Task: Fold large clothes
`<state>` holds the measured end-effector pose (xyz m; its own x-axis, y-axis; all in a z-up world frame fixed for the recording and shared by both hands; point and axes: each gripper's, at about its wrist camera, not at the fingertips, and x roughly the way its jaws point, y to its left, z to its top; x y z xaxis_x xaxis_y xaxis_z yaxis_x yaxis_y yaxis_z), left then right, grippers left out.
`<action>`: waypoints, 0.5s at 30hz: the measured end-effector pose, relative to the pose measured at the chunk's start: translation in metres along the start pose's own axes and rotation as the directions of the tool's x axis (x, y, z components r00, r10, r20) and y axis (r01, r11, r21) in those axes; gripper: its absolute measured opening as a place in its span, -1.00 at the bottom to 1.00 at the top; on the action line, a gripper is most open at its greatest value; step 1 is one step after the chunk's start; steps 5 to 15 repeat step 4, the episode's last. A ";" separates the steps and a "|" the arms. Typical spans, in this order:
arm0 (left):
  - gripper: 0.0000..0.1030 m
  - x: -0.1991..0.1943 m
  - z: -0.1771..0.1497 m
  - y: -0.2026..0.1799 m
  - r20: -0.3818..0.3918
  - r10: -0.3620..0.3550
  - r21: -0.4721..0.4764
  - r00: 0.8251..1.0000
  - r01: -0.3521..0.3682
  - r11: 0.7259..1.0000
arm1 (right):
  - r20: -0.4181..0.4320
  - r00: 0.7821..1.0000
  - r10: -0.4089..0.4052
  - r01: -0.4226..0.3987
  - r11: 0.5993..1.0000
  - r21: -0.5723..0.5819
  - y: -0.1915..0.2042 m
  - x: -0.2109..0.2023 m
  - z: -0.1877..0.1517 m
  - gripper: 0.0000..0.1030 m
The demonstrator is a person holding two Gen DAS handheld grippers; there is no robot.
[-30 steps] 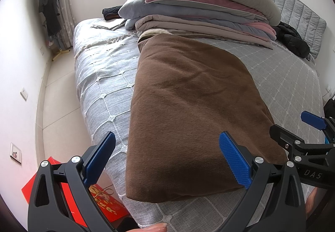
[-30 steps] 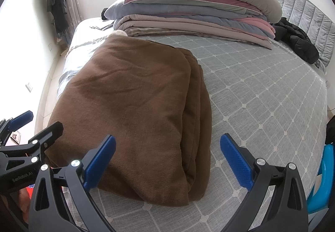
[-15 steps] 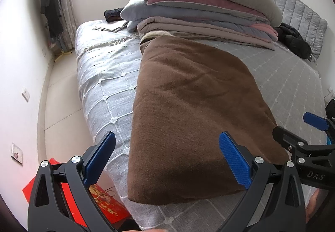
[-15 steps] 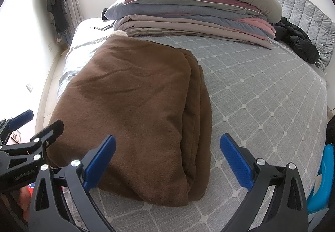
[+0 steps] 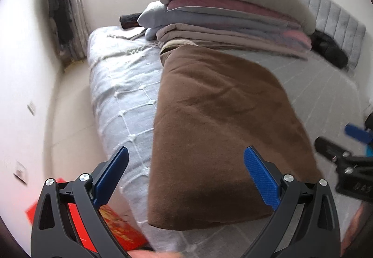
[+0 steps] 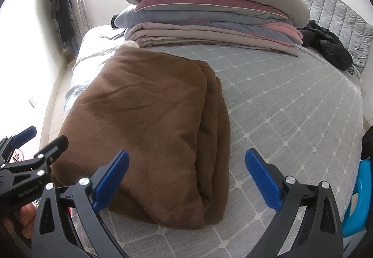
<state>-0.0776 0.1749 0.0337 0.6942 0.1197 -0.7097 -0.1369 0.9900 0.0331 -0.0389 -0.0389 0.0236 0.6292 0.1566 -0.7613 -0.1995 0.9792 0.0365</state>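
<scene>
A brown garment (image 5: 221,123) (image 6: 151,130) lies folded into a thick rectangle on the grey quilted bed (image 6: 291,106), its stacked folded edges facing right. My left gripper (image 5: 186,174) hovers open over the garment's near left corner, nothing between its blue pads. My right gripper (image 6: 186,176) hovers open above the garment's near right edge, empty too. Each gripper shows at the side of the other's view: the right gripper (image 5: 345,160) and the left gripper (image 6: 30,157).
A tall stack of folded bedding topped by a grey pillow (image 6: 209,1) fills the far end of the bed. A black jacket (image 6: 331,48) lies by the headboard. Red packaging (image 5: 112,230) sits on the floor at the bed's left. A blue plastic object (image 6: 359,199) stands at right.
The left wrist view has swung slightly and blurred; the left gripper moved a little along the bed's near edge. The right gripper stays put. The garment has not moved.
</scene>
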 end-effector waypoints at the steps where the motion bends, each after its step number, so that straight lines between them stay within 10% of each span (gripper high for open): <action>1: 0.85 -0.001 -0.001 -0.001 0.003 0.012 0.008 1.000 -0.012 1.000 | -0.001 1.000 -0.001 0.001 1.000 -0.001 0.000 0.000 0.000 0.86; 15: 0.85 -0.001 -0.001 -0.004 -0.011 0.002 0.010 1.000 -0.002 1.000 | -0.007 1.000 -0.004 0.004 1.000 -0.004 -0.002 0.002 0.000 0.86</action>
